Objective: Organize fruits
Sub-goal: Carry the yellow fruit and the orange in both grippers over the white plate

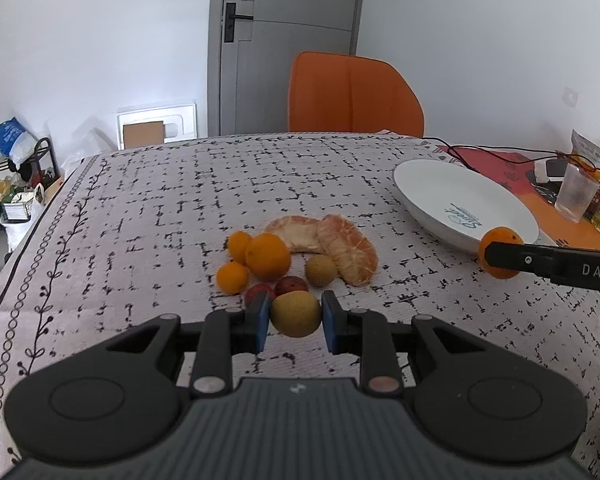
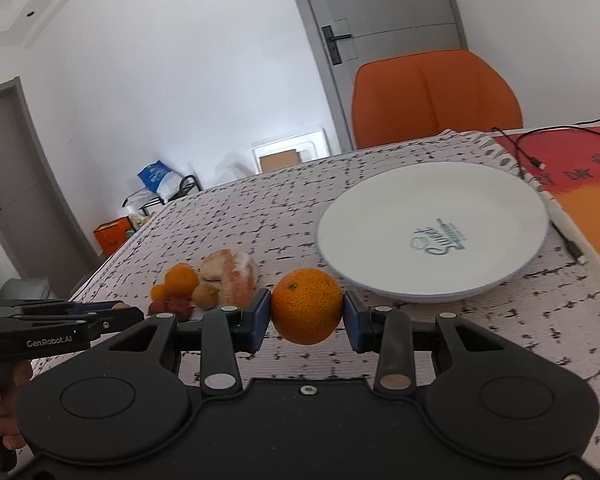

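In the left wrist view, the left gripper is clenched on a yellow-green round fruit, its blue pads pressed against both sides, the fruit held just above the patterned cloth of the bench. Just beyond it lies the heap of fruit: two dark red small fruits, a second green-brown fruit, a large orange with two small oranges touching it on the left, and peeled citrus segments curving behind. To the right a white plate sits on the bench, apart from the heap, and the right gripper enters from the right edge, grasping a mandarin in front of the plate's near rim. An orange chair stands behind the bench. In the right wrist view, the right gripper is closed on the mandarin, both pads touching its sides, raised off the bench. The white plate lies just beyond and to the right, bare save for a printed logo. At left the fruit heap sits near the left gripper, held by a hand; its jaws are seen edge-on here.
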Demonstrator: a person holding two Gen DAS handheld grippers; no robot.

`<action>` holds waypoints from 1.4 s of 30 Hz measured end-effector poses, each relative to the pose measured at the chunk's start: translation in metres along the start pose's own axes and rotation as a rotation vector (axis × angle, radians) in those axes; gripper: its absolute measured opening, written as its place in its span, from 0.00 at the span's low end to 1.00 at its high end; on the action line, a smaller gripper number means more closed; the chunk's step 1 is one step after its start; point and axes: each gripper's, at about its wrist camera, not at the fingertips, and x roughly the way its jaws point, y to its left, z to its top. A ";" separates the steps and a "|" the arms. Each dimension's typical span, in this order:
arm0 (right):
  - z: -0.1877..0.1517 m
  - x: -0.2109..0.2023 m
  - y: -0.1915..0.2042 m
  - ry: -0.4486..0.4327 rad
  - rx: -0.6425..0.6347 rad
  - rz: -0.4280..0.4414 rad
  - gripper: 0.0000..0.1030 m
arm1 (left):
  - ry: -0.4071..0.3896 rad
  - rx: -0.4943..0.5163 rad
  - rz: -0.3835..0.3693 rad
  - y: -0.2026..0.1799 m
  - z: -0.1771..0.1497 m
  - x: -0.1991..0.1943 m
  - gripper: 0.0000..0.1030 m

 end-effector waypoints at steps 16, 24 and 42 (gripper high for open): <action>0.009 -0.026 -0.036 -0.070 0.040 -0.058 0.36 | -0.036 0.058 -0.056 -0.035 0.027 0.016 0.25; 0.018 -0.036 -0.054 -0.110 0.054 -0.097 0.36 | -0.059 0.090 -0.105 -0.056 0.042 0.026 0.25; 0.030 -0.019 -0.087 -0.111 0.073 -0.114 0.36 | -0.069 0.141 -0.185 -0.099 0.067 0.069 0.25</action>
